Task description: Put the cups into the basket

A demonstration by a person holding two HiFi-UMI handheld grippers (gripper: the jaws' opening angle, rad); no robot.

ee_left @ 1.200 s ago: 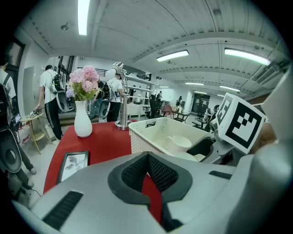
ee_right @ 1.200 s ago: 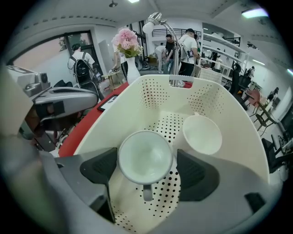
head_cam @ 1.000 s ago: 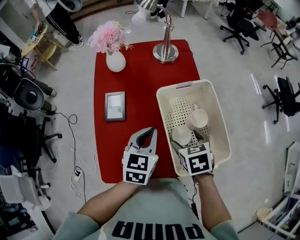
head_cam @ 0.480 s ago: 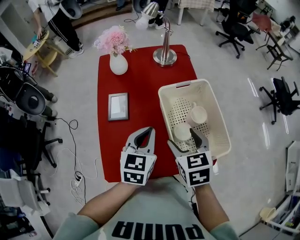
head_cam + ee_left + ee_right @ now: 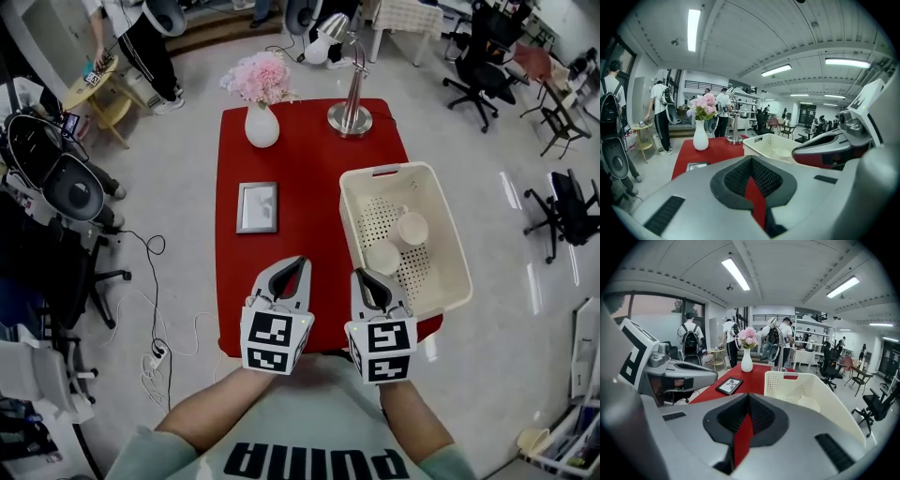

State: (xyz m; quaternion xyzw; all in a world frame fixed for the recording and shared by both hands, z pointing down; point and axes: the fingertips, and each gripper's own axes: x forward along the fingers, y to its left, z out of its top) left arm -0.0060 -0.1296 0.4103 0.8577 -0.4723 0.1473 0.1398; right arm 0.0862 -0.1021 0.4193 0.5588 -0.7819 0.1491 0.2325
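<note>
Two white cups (image 5: 411,228) (image 5: 382,257) lie inside the cream perforated basket (image 5: 394,171) on the right half of the red table (image 5: 300,159). My right gripper (image 5: 361,275) hovers near the basket's front left corner, outside it. Its jaws have just been closing and now stand shut with nothing between them. My left gripper (image 5: 298,262) is beside it over the table's front edge, shut and empty. The right gripper view shows the basket (image 5: 834,404) with a cup (image 5: 808,403) past the shut gripper (image 5: 748,399). From the left gripper (image 5: 751,161), the basket (image 5: 761,143) shows ahead to the right.
A white vase of pink flowers (image 5: 262,127) and a chrome desk lamp (image 5: 349,117) stand at the table's far end. A small picture frame (image 5: 257,206) lies left of the basket. Office chairs, cables and standing people surround the table.
My right gripper has come up out of the basket, back toward the table's front, and its jaws have shut empty. The left gripper has risen a little.
</note>
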